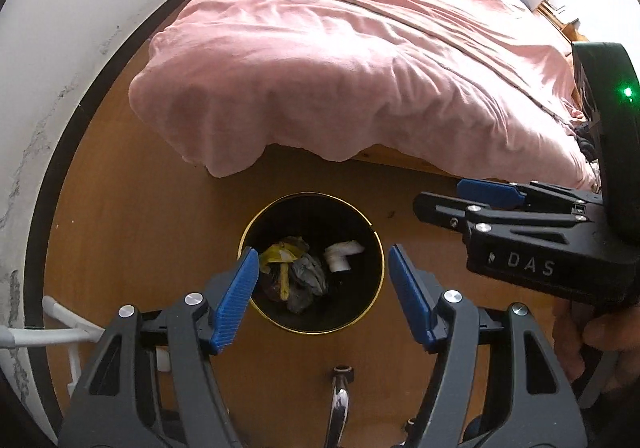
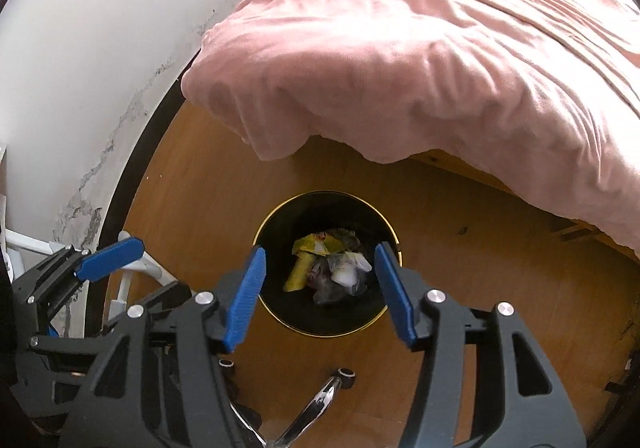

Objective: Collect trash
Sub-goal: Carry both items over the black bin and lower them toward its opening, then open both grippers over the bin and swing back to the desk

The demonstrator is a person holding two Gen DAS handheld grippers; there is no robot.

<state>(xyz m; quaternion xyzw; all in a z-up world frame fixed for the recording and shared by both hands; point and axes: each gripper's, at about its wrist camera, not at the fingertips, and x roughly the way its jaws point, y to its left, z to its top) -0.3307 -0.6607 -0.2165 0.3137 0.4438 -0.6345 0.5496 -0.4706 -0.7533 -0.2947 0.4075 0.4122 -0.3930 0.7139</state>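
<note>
Both claws hang over the bin [image 1: 312,264] on the floor [image 1: 160,208]. Left claw [image 1: 320,272] and right claw [image 2: 320,272] stand parted, holding nothing. Trash [image 2: 328,264] lies at the bin's bottom. Advice: lift straight up, clear of the rim. Bed [image 1: 360,68] overhangs close beyond; wall [image 2: 80,88] left; chair leg [image 2: 320,400] beneath.

left hand-held gripper [image 1: 320,274] and right hand-held gripper [image 2: 320,280] point steeply down, jaws apart, empty.
</note>
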